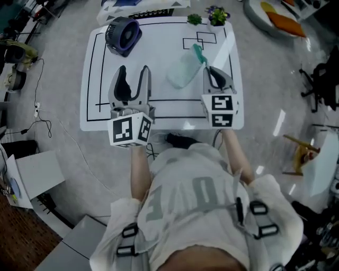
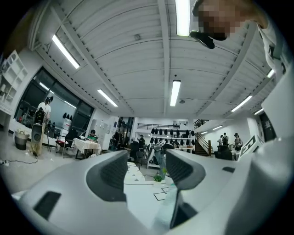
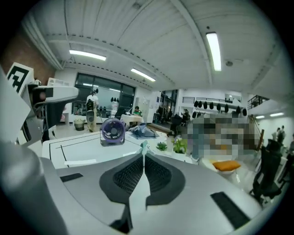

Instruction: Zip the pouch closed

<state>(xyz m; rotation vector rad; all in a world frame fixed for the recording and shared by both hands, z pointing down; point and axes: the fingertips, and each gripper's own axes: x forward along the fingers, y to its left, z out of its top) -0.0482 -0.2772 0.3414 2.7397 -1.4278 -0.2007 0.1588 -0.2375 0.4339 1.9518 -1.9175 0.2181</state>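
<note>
The pouch [image 1: 183, 71] is translucent, with a teal zip end [image 1: 198, 53], and hangs over the right half of the white table [image 1: 164, 119]. My right gripper [image 1: 208, 70] is shut on its right edge. In the right gripper view the jaws [image 3: 143, 160] are pressed together on a thin pale sheet of the pouch [image 3: 139, 193], and the teal tip [image 3: 144, 147] sticks out past them. My left gripper [image 1: 133, 71] stands open to the left of the pouch, apart from it. In the left gripper view nothing lies between its jaws [image 2: 146, 167]; the pouch [image 2: 166, 206] shows low beside the right jaw.
A purple fan [image 1: 123, 34] stands at the table's far left corner. Two small plants [image 1: 217, 15] [image 1: 194, 19] sit at the far edge. Black lines mark the tabletop. Cables and boxes lie on the floor at the left, and a black chair [image 1: 320, 84] stands at the right.
</note>
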